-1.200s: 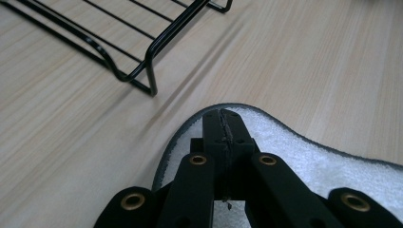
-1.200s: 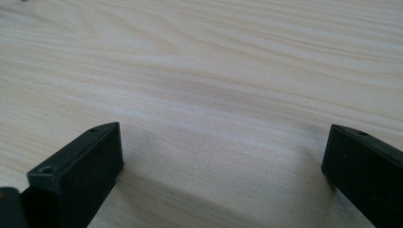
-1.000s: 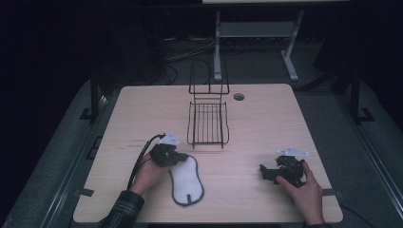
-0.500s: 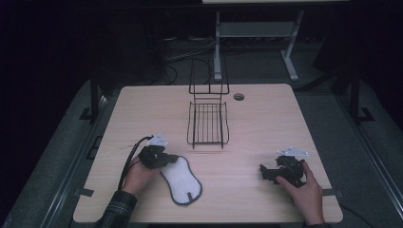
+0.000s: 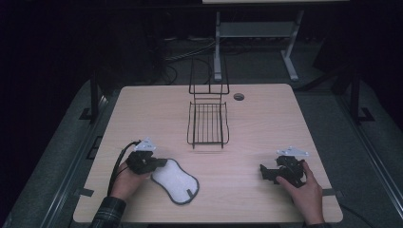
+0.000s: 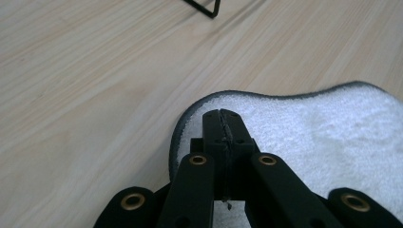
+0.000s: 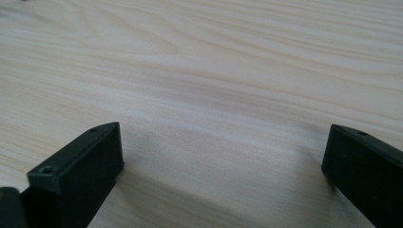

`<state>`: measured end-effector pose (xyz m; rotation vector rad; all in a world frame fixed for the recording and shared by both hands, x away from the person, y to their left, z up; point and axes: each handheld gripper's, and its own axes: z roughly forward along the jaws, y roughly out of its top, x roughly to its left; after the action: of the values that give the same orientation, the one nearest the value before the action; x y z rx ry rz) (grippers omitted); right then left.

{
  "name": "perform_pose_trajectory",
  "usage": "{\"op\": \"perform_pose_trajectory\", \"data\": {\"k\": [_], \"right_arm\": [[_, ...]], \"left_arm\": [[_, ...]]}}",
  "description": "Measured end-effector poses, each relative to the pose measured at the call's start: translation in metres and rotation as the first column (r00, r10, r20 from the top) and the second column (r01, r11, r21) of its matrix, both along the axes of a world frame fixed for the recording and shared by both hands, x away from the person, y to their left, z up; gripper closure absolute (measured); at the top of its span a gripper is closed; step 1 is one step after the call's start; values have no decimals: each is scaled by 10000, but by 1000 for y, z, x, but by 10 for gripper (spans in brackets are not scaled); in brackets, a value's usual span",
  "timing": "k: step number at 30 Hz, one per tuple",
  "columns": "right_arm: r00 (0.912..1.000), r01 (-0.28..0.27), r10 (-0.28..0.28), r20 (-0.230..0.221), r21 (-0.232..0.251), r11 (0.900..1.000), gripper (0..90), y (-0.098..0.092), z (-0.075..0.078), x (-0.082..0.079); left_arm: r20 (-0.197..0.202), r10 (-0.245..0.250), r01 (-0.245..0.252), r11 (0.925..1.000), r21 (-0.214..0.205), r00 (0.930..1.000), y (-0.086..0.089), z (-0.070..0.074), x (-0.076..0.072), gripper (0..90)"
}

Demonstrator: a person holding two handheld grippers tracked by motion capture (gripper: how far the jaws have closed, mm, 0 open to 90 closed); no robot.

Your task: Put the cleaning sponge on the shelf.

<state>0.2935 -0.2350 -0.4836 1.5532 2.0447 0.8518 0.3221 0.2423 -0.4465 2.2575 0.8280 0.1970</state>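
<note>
A white terry pad (image 5: 178, 183) with a dark grey rim lies slantwise on the wooden table (image 5: 266, 118) near its front left. My left gripper (image 5: 164, 163) is shut, and its closed tips rest over the pad's upper left end. In the left gripper view the jaws (image 6: 222, 114) meet with no gap above the pad (image 6: 332, 137), whose rim curves around them on the left. My right gripper (image 5: 263, 171) lies low at the front right, held by a hand. Its jaws (image 7: 223, 152) stand wide apart over bare wood with nothing between them.
A black wire rack (image 5: 207, 124) with an upright back stands at the table's middle, beyond both grippers; one corner (image 6: 204, 7) of it shows in the left gripper view. A round cable hole (image 5: 238, 96) sits behind it. A cable trails from the left gripper toward the table's left edge.
My left gripper has slid to the left, and the white pad has gone with it and turned from upright to slanted. The right gripper has kept still.
</note>
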Motion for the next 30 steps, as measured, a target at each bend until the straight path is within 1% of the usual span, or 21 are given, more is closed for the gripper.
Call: {"op": "perform_pose_trajectory", "data": {"k": [8, 11, 13, 14, 15, 16, 18, 21, 22, 23, 24, 25, 28, 29, 30], "right_arm": [[10000, -1, 1, 0, 2, 10000, 0, 0, 0, 0], [10000, -9, 9, 0, 0, 10000, 0, 0, 0, 0], [10000, -8, 8, 0, 2, 10000, 0, 0, 0, 0], [10000, -8, 8, 0, 2, 10000, 0, 0, 0, 0], [10000, -8, 8, 0, 1, 10000, 0, 0, 0, 0], [10000, -7, 7, -1, 3, 10000, 0, 0, 0, 0], [10000, -10, 10, -1, 4, 10000, 0, 0, 0, 0], [10000, -6, 6, -1, 3, 10000, 0, 0, 0, 0], [10000, -6, 6, -1, 3, 10000, 0, 0, 0, 0], [10000, -9, 9, 0, 1, 10000, 0, 0, 0, 0], [10000, -9, 9, 0, 1, 10000, 0, 0, 0, 0], [10000, -9, 9, -2, 4, 10000, 0, 0, 0, 0], [10000, -8, 8, -2, 2, 10000, 0, 0, 0, 0], [10000, -10, 10, -1, 2, 10000, 0, 0, 0, 0], [10000, -8, 8, -5, 5, 10000, 0, 0, 0, 0]], "left_arm": [[-105, 387, -388, 9992, -133, 9992, 17, 0, -14, 896], [-78, 471, -472, 9988, -126, 9989, 20, 1, -17, 895], [12, 459, -459, 9988, -162, 9989, 20, 3, -19, 895], [29, 453, -452, 9985, -311, 9990, 19, 5, -20, 895], [78, 439, -434, 9975, -551, 9990, 18, 7, -22, 895], [139, 372, -361, 9968, -718, 9992, 16, 9, -24, 896], [168, 166, -151, 9960, -879, 9997, 9, 13, -31, 895], [178, -293, 308, 9951, -941, 9994, -4, 13, -41, 895], [178, -293, 308, 9951, -941, 9994, -4, 13, -41, 896], [79, -615, 620, 9928, -1021, 9981, -14, 12, -46, 896], [79, -615, 620, 9928, -1021, 9981, -14, 12, -46, 895], [48, -934, 934, 9911, -943, 9956, -24, 11, -51, 895], [-28, -1318, 1310, 9873, -898, 9913, -38, 9, -56, 895], [-28, -1318, 1310, 9873, -898, 9913, -38, 9, -56, 895], [-89, -1539, 1528, 9851, -786, 9880, -45, 7, -56, 895]]}}
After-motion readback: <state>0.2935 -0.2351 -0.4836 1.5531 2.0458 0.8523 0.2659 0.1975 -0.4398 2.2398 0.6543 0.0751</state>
